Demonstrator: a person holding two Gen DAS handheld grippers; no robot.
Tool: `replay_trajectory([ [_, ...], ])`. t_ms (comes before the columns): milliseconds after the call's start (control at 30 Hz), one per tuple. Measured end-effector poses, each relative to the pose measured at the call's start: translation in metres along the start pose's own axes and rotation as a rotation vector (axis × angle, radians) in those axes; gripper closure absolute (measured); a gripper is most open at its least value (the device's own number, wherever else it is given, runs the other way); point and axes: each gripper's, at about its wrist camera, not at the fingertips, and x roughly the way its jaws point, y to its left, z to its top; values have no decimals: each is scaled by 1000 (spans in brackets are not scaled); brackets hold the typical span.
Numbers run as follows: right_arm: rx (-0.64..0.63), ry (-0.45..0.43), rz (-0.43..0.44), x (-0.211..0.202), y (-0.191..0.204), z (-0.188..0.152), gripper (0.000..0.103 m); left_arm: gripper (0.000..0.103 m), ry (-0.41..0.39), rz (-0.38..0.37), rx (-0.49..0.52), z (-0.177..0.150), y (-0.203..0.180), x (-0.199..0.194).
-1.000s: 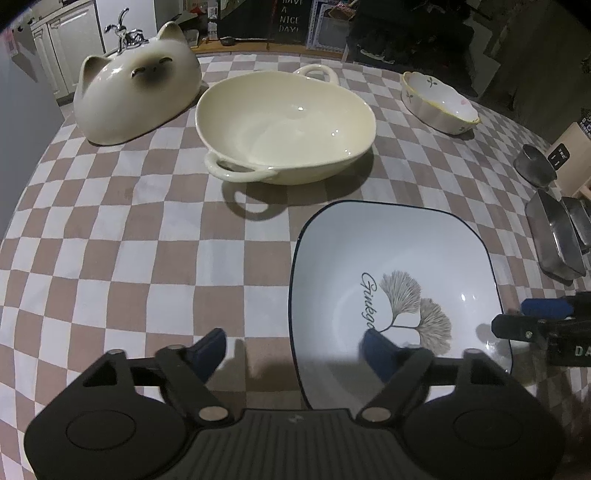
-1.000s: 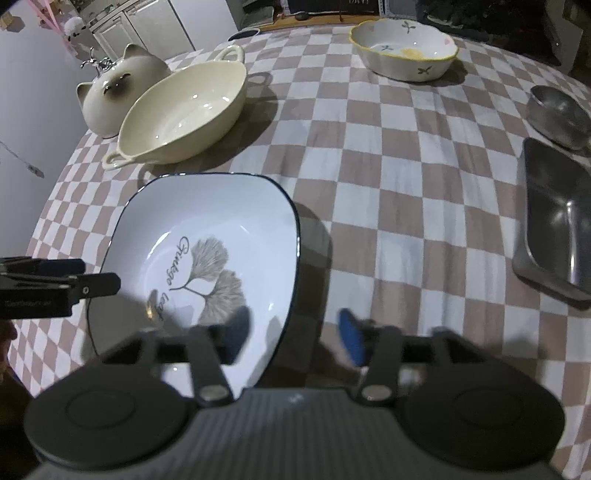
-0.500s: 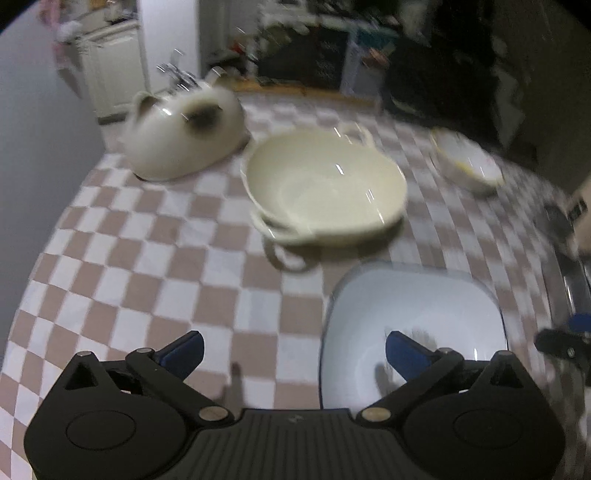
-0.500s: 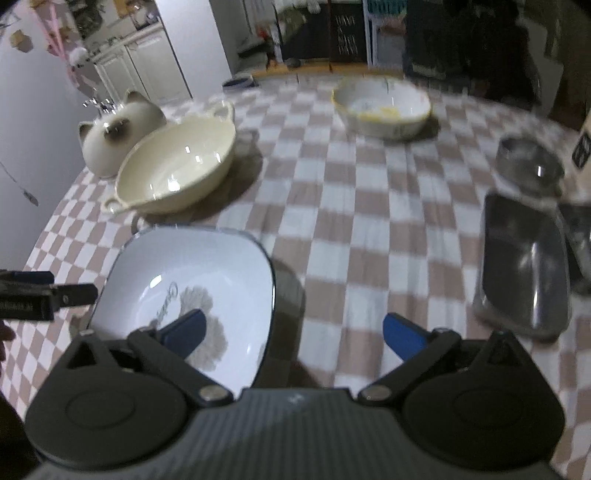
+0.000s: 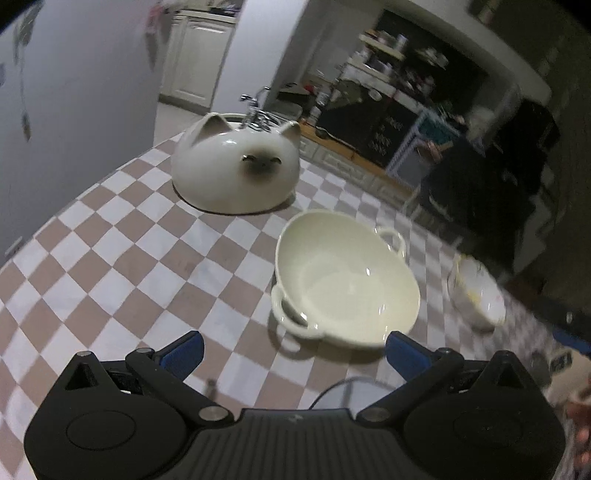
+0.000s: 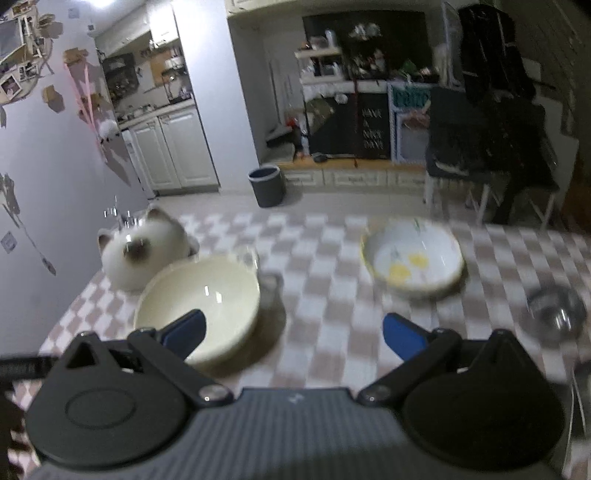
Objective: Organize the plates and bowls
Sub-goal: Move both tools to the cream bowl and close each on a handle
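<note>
Right wrist only: steel bowl (image 6: pixel 556 312). Both grippers, left (image 5: pixel 293 350) & right (image 6: pixel 293 332), just opened wide, empty.

Both of my views are dim and bluish-grey, with the room behind nearly black at 1 to 3 o'clock. A ceiling lamp (image 6: pixel 105 3) flares white at 11 o'clock in the right view. Small glints sit on the cream bowl (image 5: pixel 347 291) and the cat dish (image 5: pixel 236 170), and soft shadows lie under both. Motion blur smears the right view's tablecloth (image 6: pixel 325 266) and the floral bowl (image 6: pixel 413 258). Fisheye bending curves the table edge, and the corners go black.
</note>
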Motion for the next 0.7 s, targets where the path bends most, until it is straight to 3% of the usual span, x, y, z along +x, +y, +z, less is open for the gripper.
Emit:
replay_trajectory([
  [133,-50,-7,-8,31,16,42,0,0,1,-16,-69,3,-1,3],
  [300,-80,77,-72,91,33,74,1,0,25,22,-84,7,-5,13],
  [367,-96,92,-81,115,39,79,8,0,22,47,-117,11,0,20],
  [433,-107,121,-95,135,44,80,27,0,31,43,-174,15,8,26],
  [533,-100,181,-77,167,48,76,42,0,56,32,-251,18,18,37],
  [700,-29,264,-49,209,50,65,58,0,90,31,-285,20,23,53],
])
